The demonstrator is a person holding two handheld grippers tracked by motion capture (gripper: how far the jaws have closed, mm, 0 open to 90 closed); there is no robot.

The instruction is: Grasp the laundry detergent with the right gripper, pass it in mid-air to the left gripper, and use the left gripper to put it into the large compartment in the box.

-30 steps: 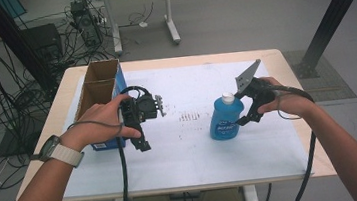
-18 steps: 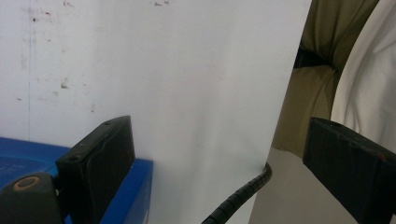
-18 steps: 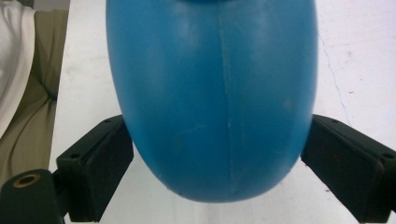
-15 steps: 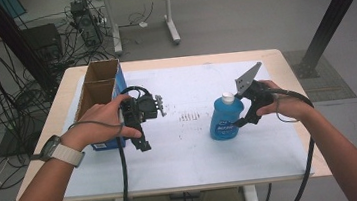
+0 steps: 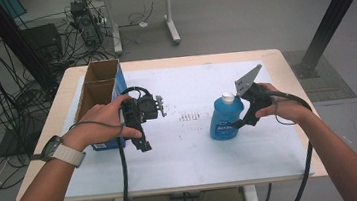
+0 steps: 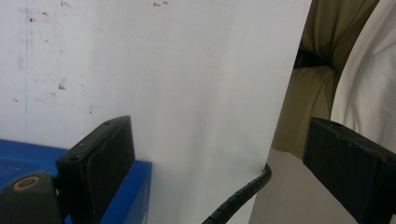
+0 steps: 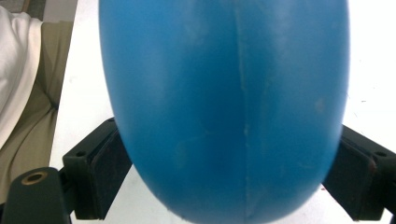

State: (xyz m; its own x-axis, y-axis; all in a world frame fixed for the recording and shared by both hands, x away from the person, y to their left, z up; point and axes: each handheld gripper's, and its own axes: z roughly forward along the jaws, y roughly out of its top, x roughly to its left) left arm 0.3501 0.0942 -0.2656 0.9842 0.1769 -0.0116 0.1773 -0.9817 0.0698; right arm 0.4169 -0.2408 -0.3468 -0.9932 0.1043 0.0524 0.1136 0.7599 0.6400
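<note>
On the right half of the white-covered wooden surface (image 5: 196,149) I log item one: a translucent blue plastic bottle with a white cap (image 5: 225,118), standing upright, label facing me, well apart from the box on the other side.

Item two: right tool (image 5: 241,122), held in my right hand (image 5: 280,109), reaching the bottle's lower body from its right side. Its grey three-cornered plate rises above the hand, just beside the bottle cap. From the right gripper view the blue body (image 7: 224,107) bulges between the two black jaws, each pad pressed against a flank of it; the jaws have just been closing, with the bottle between them. I record this as a grip on the bottle, which rests on the surface.

Item three: left tool (image 5: 142,143), held in my left hand (image 5: 106,123), pointing down toward the near edge of the surface. Jaws stand wide apart with nothing between them; the left gripper view shows bare white cover and the tool's own black ribbed cable (image 6: 238,198) in the gap.

Item four: open brown cardboard box with blue printed sides (image 5: 96,94), at the left edge of the surface, just beside the left hand; a blue corner of it (image 6: 135,186) sits behind the left jaw.

Item five: faint dark specks (image 5: 190,115) on the cover, between the two tools.
</note>
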